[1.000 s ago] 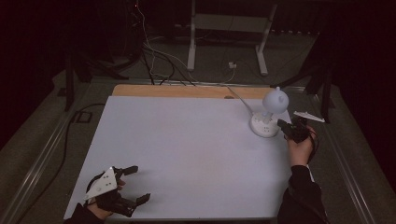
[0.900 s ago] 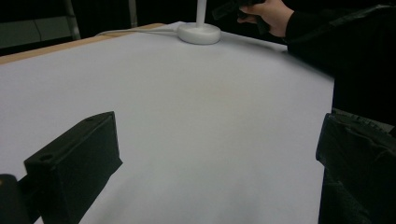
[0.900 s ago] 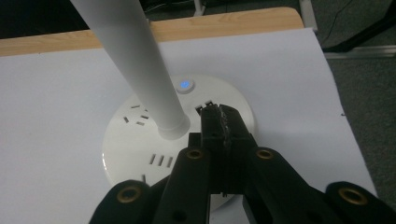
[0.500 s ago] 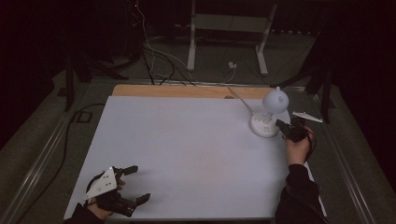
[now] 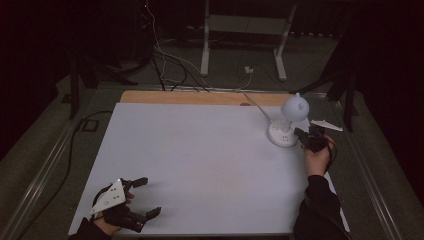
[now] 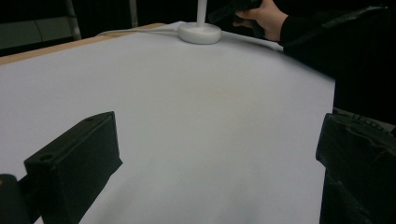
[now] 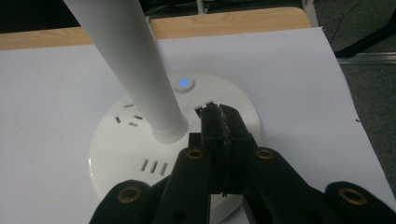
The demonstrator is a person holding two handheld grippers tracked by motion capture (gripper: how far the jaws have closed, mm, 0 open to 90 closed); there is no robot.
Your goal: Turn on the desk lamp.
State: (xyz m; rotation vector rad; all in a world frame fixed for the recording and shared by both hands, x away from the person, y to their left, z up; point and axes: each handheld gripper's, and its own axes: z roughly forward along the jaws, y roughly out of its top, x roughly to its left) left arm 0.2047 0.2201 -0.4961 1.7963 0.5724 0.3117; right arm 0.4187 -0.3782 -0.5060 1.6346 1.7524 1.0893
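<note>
1. The right gripper [image 7: 219, 114] has its 2 jaws pressed together with nothing between them, tips poised over the round base [image 7: 182, 154] of the white desk lamp [image 5: 290, 117], just short of the blue-lit button [image 7: 184, 83].
2. Judging by that, the press is not yet made; closing the last gap is what remains.
3. The left gripper [image 5: 142, 197] rests wide open and empty at the table [image 5: 200, 150] near corner, well apart.
4. The right gripper view shows button, sockets and stem; the high view adds the lamp's head and position at the far right.
</note>
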